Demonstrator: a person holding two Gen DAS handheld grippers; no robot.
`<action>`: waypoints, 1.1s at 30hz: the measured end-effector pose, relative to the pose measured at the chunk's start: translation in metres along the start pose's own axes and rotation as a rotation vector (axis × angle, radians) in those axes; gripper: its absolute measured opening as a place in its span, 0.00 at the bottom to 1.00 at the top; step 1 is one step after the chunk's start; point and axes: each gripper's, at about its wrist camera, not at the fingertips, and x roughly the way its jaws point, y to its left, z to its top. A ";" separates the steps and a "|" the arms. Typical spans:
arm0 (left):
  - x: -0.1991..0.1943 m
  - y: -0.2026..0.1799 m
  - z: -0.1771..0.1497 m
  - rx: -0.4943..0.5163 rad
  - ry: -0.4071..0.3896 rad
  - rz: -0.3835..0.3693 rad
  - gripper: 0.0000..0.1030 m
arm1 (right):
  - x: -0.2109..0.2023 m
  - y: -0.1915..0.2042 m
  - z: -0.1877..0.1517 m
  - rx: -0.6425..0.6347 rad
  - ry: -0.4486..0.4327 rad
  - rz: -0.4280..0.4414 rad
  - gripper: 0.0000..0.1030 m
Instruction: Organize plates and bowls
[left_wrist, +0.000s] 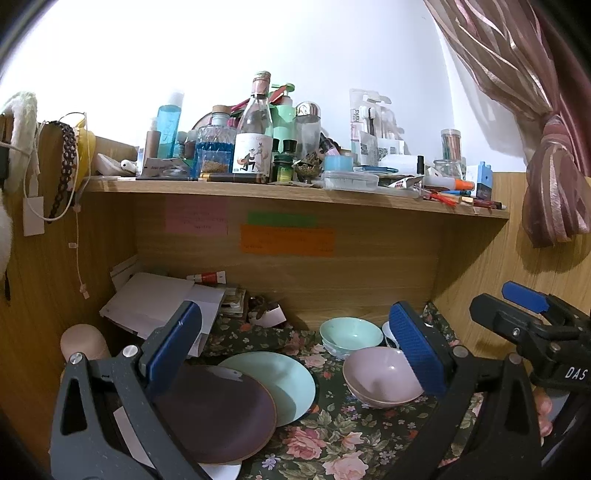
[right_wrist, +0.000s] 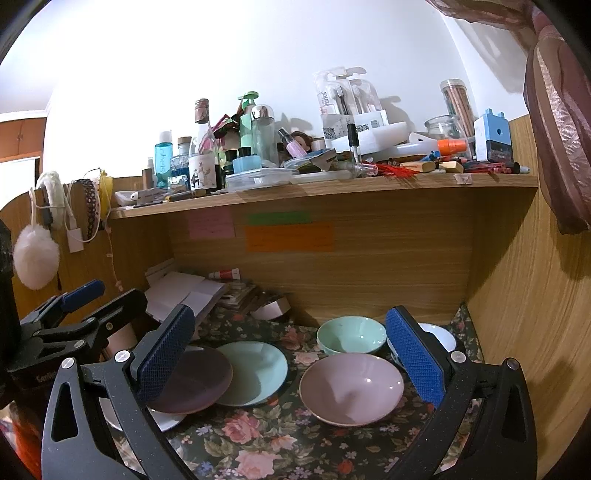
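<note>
Both grippers, left (left_wrist: 295, 354) and right (right_wrist: 291, 358), gape wide, holding nothing; plates (right_wrist: 255, 373) left, bowls (right_wrist: 351, 387) right.

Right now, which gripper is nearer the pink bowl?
Right. The right gripper frames the pink bowl between open fingers; the left gripper sits further left, over the plates.

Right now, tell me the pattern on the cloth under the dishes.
The cloth is dark with pink roses and green leaves, clearest in the right wrist view.

Floral cloth (right_wrist: 266, 439) on desk; cluttered wooden shelf (right_wrist: 332, 184) above; sticky notes (right_wrist: 290, 236) on back panel.
</note>
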 end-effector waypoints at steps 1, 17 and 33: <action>0.000 -0.001 0.000 0.001 -0.001 0.003 1.00 | 0.000 0.000 0.000 0.000 0.000 0.000 1.00; 0.004 0.004 0.000 -0.032 0.008 -0.002 1.00 | 0.002 -0.006 -0.002 0.009 0.000 -0.004 1.00; 0.002 0.003 0.002 -0.020 0.000 -0.008 1.00 | 0.001 -0.004 -0.002 0.009 -0.003 -0.002 1.00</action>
